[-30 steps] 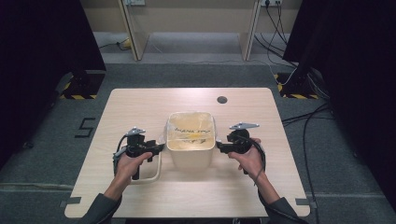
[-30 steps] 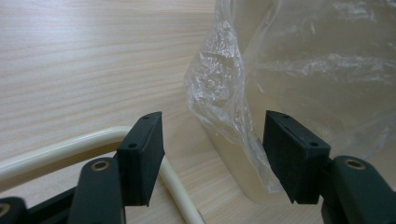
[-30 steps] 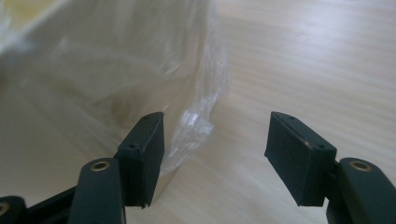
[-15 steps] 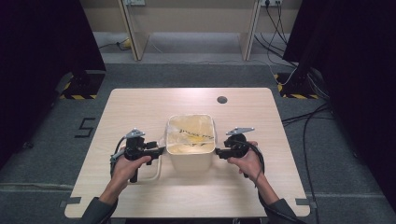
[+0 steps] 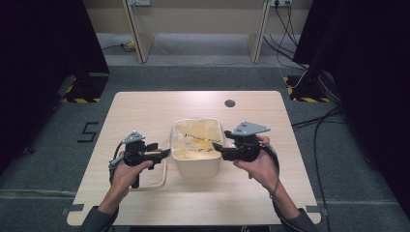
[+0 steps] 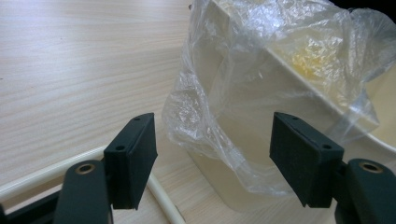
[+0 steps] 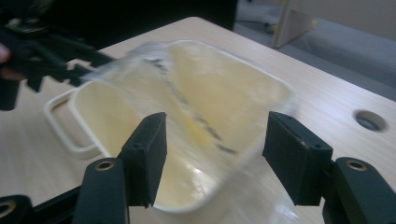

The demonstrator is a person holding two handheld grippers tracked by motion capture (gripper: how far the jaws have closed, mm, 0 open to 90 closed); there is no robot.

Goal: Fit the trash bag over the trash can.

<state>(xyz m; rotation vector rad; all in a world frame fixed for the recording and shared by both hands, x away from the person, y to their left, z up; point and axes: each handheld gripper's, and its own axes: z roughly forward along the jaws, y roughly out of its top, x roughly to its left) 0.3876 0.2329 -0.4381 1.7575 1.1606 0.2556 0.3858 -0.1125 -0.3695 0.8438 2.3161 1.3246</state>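
Observation:
A cream plastic bin [image 5: 197,166] stands mid-table with a crinkled clear bag [image 5: 196,137] inside it. My left gripper [image 5: 163,154] is at the bin's left wall, open. In the left gripper view the bag's loose edge [image 6: 219,107] spills over the rim and hangs between the open jaws of the left gripper [image 6: 212,140]. My right gripper [image 5: 216,147] is open at the bin's right rim. In the right gripper view the right gripper [image 7: 212,149] looks along the blurred bin [image 7: 116,112], with the bag [image 7: 187,107] lying inside it.
A cream loop-shaped handle [image 5: 157,182] lies flat on the table beside the bin's left wall, under my left gripper, and shows as a thin bar [image 6: 42,175]. A round cable hole [image 5: 230,103] is in the tabletop behind the bin.
Both grippers dipped slightly and stayed at the bin's sides. The right one has edged in toward the rim. Both jaws stay open.

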